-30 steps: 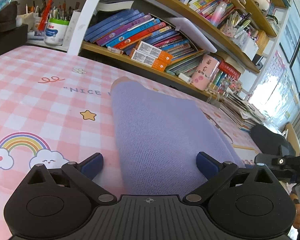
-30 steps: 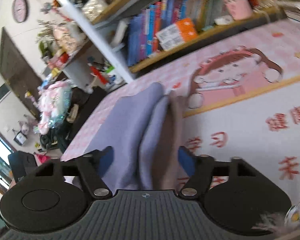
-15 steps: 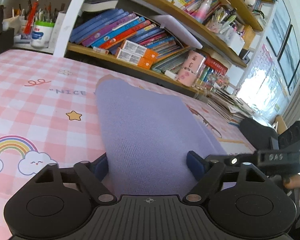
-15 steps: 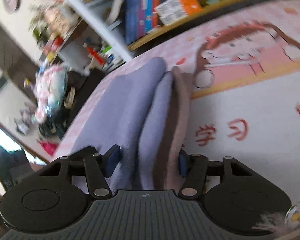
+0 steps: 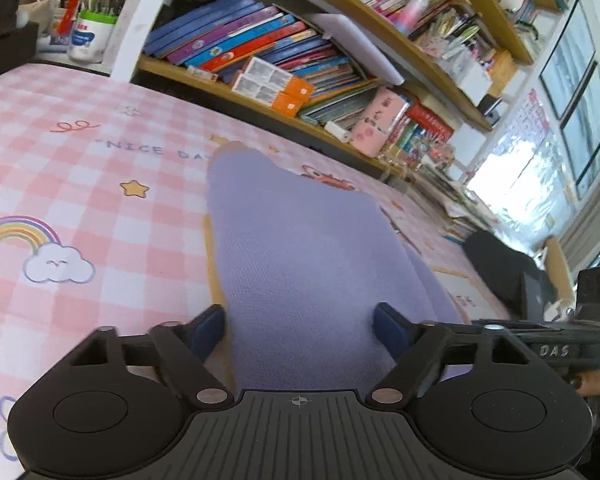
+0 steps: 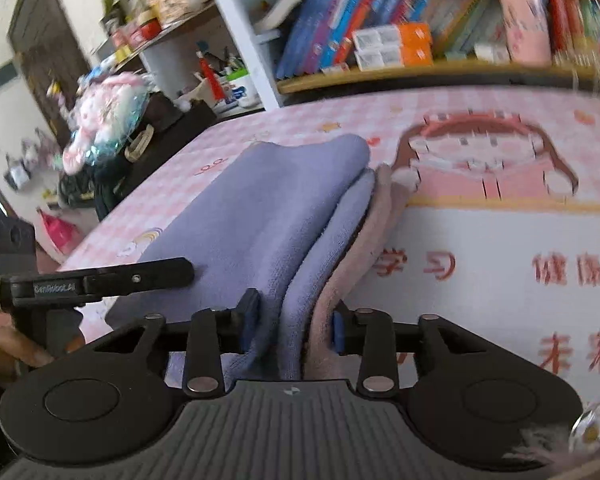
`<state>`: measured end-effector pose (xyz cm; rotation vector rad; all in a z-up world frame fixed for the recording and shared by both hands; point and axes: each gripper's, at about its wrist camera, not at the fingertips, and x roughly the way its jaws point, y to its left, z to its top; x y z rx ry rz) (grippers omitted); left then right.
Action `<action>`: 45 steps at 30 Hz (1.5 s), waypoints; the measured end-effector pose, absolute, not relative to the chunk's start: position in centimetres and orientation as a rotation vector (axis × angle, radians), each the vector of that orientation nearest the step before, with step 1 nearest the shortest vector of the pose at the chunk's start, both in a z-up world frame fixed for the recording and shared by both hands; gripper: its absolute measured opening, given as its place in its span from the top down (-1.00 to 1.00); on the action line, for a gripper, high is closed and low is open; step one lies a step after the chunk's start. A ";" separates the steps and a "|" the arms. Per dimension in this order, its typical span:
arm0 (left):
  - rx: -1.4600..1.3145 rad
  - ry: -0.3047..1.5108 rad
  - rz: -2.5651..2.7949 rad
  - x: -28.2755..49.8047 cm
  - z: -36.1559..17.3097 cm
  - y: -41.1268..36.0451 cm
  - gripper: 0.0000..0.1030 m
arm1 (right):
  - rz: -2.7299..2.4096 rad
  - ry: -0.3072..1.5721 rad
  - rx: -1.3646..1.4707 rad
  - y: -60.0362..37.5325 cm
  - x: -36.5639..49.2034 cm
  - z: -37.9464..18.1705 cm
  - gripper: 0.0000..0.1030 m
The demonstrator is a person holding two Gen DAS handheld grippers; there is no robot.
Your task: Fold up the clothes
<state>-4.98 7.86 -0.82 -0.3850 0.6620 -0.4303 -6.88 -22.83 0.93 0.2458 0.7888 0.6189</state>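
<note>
A folded lilac knit garment (image 5: 300, 248) lies on the pink checked cloth (image 5: 80, 184). In the right wrist view it (image 6: 260, 216) shows stacked layers, lilac on top and pale pink (image 6: 364, 240) beneath. My left gripper (image 5: 300, 326) is open and straddles the near end of the garment. My right gripper (image 6: 294, 322) has closed on the near edge of the layers and pinches them between its blue pads. The left gripper (image 6: 100, 280) also shows at the left of the right wrist view, above the cloth.
A bookshelf (image 5: 284, 60) full of books stands right behind the table. A white pen pot (image 5: 90, 36) stands at the back left. A white mat (image 6: 480, 264) with red characters lies to the right of the garment. Bags and clutter (image 6: 100, 132) sit beyond the table's left edge.
My right gripper's fingers have closed inward onto the garment's edge layers. My left gripper's fingers have narrowed around the near end but still stand apart.
</note>
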 end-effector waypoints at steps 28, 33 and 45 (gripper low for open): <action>-0.343 0.605 -0.472 -3.5 0.7 6.6 -0.31 | 0.663 0.618 0.085 -21.0 -6.8 2.3 0.41; -0.315 0.563 -0.491 -0.9 2.1 6.1 -0.32 | 0.654 0.525 0.046 -21.3 -5.8 3.8 0.41; -0.263 0.515 -0.508 7.9 3.9 4.8 -0.32 | 0.605 0.403 -0.150 -20.2 2.5 5.1 0.41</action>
